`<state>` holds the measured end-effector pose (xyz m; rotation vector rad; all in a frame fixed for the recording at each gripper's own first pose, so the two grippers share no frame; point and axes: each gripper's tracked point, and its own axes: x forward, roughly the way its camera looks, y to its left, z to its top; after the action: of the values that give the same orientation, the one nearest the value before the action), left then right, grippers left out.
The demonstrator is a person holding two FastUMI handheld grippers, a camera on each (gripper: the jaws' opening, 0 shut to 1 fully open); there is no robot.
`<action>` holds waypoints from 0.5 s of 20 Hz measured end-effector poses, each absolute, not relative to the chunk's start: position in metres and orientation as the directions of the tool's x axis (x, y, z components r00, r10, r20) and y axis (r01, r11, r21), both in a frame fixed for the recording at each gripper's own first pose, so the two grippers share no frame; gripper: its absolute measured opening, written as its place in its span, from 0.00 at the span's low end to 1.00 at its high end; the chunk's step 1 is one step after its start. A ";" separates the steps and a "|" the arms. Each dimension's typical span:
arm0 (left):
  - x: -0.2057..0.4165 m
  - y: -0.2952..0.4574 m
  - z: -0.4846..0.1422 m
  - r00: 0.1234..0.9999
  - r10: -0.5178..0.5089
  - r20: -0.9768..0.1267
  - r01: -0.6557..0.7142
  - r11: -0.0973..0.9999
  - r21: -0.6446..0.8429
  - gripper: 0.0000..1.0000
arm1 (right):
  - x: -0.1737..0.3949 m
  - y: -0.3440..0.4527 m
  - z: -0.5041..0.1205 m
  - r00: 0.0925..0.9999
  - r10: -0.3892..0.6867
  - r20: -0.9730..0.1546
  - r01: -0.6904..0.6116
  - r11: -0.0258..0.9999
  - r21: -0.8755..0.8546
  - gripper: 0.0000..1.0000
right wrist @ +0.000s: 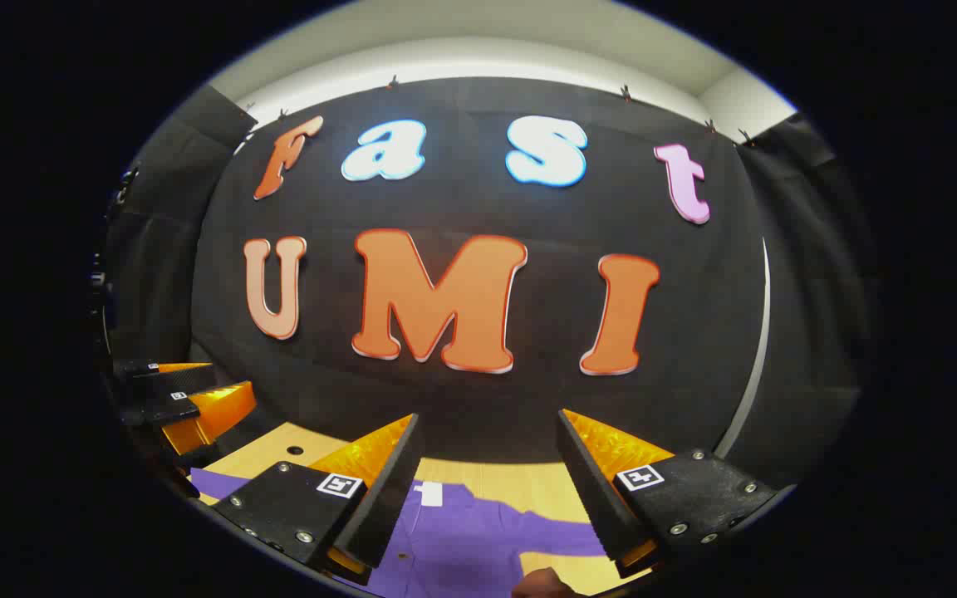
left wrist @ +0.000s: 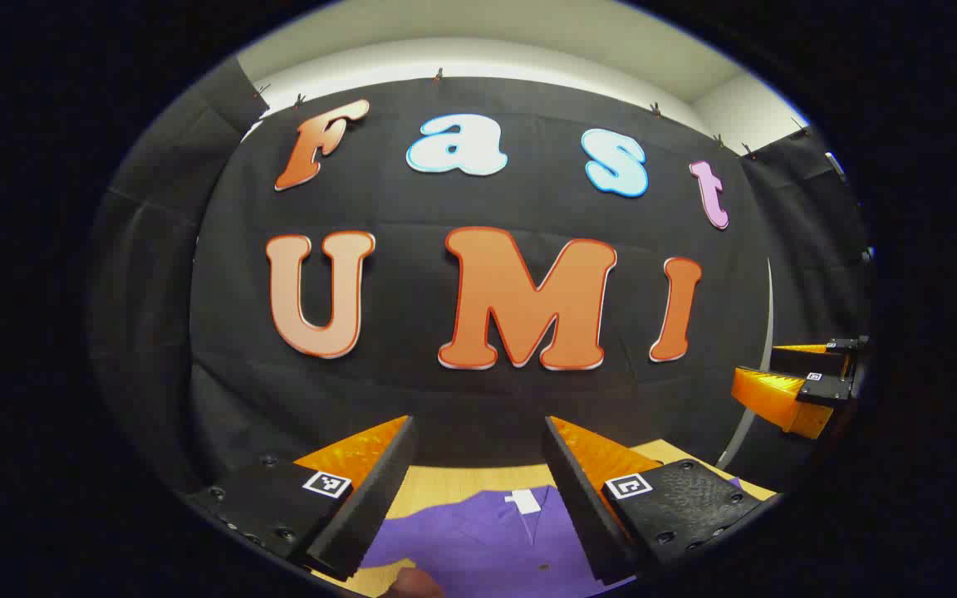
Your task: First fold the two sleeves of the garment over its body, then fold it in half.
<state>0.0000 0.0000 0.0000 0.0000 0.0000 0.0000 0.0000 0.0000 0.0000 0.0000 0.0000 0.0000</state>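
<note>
Both claws hang above the near edge of the desk (left wrist: 445,486), pointed more at the back wall than down at the work. At the foot of the left gripper view the left claw (left wrist: 478,465) has its fingers spread wide with nothing between them, and the right claw (right wrist: 487,465) stands the same in the right gripper view: wide apart, empty, touching nothing. Under them a purple garment (left wrist: 487,540) lies spread on the pale wood, its collar and white neck tag (left wrist: 524,501) turned toward the wall. In the right gripper view one sleeve (right wrist: 557,531) reaches out flat to the side, not yet laid over the body. I would judge the task is barely begun, with the first sleeve fold ahead. The next move seems to call for tipping a claw down to the desk, pinching the cloth near a sleeve end, and carrying it across the chest without dragging the body askew.
</note>
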 end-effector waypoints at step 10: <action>-0.015 -0.009 0.014 0.995 0.017 0.103 -0.018 1.000 0.003 0.94 | -0.003 -0.005 -0.019 0.999 0.027 -0.021 -0.027 0.999 0.018 0.95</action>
<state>-0.0155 -0.0087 0.0135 0.0036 -0.1032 0.0175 -0.0031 -0.0050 -0.0192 0.0180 0.0215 0.0272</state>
